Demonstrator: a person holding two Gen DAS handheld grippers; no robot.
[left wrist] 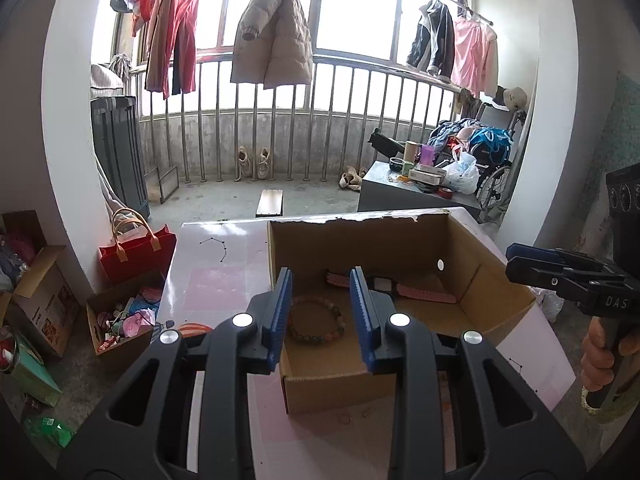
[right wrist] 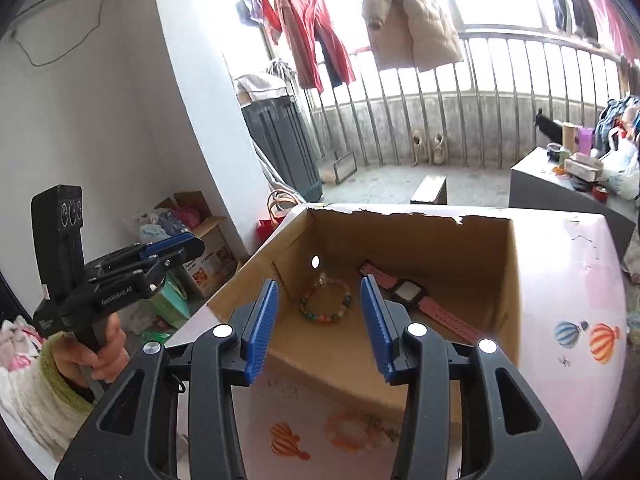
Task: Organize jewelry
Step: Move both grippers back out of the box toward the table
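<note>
Cardboard box (left wrist: 496, 280) sits on the table (left wrist: 216, 276). Inside it: bead bracelet (left wrist: 316, 322) and, beside it, pink watch (left wrist: 400, 286). Left gripper (left wrist: 322, 316) and right gripper (right wrist: 320, 330) hover before the box, jaws apart, empty.

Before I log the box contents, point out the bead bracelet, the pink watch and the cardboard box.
bead bracelet (right wrist: 326, 300): right wrist view, its lower beads.
pink watch (right wrist: 408, 291): right wrist view, its square face.
cardboard box (left wrist: 332, 388): left wrist view, near outer wall.

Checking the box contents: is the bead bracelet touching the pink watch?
Apart. The right wrist view shows bare cardboard between the bead bracelet and the pink watch.
</note>
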